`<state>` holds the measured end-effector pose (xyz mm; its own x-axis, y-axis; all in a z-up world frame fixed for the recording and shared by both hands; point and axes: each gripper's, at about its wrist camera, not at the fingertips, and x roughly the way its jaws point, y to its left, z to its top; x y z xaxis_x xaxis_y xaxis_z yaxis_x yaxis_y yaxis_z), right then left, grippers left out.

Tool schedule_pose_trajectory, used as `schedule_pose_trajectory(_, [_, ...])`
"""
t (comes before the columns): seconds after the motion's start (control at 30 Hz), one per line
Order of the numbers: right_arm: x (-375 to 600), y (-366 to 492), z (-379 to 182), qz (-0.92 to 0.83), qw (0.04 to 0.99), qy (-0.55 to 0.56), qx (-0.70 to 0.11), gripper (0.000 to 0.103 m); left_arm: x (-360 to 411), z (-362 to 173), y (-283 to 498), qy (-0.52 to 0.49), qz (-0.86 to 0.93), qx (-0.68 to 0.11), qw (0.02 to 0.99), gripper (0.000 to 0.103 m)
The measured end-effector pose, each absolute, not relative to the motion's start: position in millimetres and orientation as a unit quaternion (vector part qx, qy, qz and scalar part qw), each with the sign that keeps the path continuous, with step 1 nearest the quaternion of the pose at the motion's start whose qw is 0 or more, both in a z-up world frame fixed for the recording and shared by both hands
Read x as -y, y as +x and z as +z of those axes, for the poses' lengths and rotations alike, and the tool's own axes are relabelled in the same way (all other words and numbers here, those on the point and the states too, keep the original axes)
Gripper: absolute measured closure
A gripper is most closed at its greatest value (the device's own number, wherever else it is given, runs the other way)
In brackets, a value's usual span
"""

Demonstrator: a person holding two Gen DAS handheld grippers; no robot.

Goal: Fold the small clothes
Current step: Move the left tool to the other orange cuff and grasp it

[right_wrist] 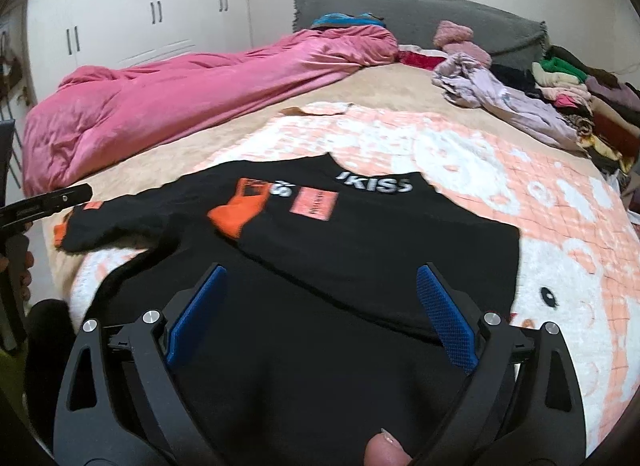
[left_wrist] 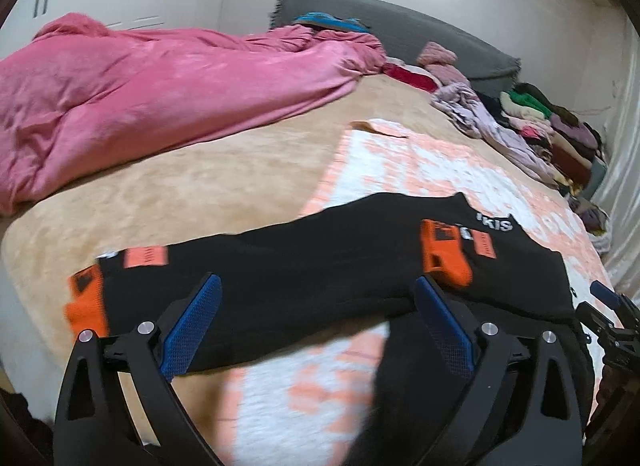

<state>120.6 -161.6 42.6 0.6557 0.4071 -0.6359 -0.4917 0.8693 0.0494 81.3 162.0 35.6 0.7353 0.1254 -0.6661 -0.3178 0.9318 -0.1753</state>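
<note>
Beige plush bedding [right_wrist: 224, 137] covers the bed, with a pink-and-white cartoon blanket [right_wrist: 560, 225] spread across its near part, a rumpled pink duvet [right_wrist: 180, 97] along the far left, a grey headboard [right_wrist: 440, 13] behind, white wardrobe doors [right_wrist: 140, 13] at the back and a heap of mixed clothes [right_wrist: 568, 101] along the right edge. On the cartoon blanket lies a black shirt [right_wrist: 360, 234] with long sleeves and orange cuffs, front up, its neckline toward the headboard and its hem toward the cameras, so the body's long axis runs away from the viewer. White lettering reading "KISS" [right_wrist: 380, 184] sits below the collar beside a pinkish patch [right_wrist: 314, 203]. 1 sleeve is folded across the chest, its orange cuff [right_wrist: 240, 209] resting on the body; the other sleeve stretches out sideways to the left, its orange cuff [left_wrist: 86, 302] reaching onto the beige bedding. The right gripper [right_wrist: 320, 306] hangs over the lower body of the shirt, jaws spread wide, blue pads clasping nothing. The left gripper [left_wrist: 316, 318] is over the outstretched sleeve, likewise spread wide and empty, its blue pads just above or at the black cloth; contact cannot be judged. Each gripper's tip shows at the edge of the other's view.
</note>
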Motion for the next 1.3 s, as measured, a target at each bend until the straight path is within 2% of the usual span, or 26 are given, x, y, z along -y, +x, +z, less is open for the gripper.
schedule_pose_trajectory(0.6, [69.1, 82.1, 36.7, 0.312, 0.883, -0.105, -0.334, 0.014, -280.8, 0.2, 8.3, -0.213, 0.239, -0.354, 0.879, 0.007])
schedule_pose_trajectory(0.97, [80.6, 81.9, 33.6, 0.287, 0.886, -0.132, -0.339, 0.014, -328.2, -38.7, 17.1, -0.302, 0.25, -0.381, 0.837, 0.008])
schedule_pose_trajectory(1.0, [85.7, 84.4, 33.7, 0.282, 0.888, -0.127, -0.34, 0.014, -330.5, -40.5, 18.5, -0.307, 0.25, -0.384, 0.834, 0.013])
schedule_pose_trajectory(1.03, [90.2, 86.5, 33.8, 0.279, 0.889, -0.123, -0.341, 0.014, -331.8, -40.7, 19.6, -0.313, 0.248, -0.381, 0.834, 0.028])
schedule_pose_trajectory(1.1, [98.7, 90.0, 33.5, 0.272, 0.892, -0.114, -0.342, 0.014, -331.2, -39.5, 21.8, -0.318, 0.244, -0.375, 0.836, 0.048])
schedule_pose_trajectory(1.13, [104.0, 91.8, 32.9, 0.268, 0.894, -0.108, -0.343, 0.014, -330.6, -39.1, 23.2, -0.323, 0.236, -0.372, 0.838, 0.071])
schedule_pose_trajectory(1.17, [108.4, 93.7, 32.0, 0.264, 0.895, -0.101, -0.345, 0.014, -328.1, -38.2, 25.9, -0.327, 0.224, -0.366, 0.842, 0.083])
schedule_pose_trajectory(1.3, [127.5, 100.2, 27.4, 0.255, 0.898, -0.075, -0.352, 0.014, -304.3, -14.8, 31.1, -0.303, 0.205, -0.335, 0.869, 0.087])
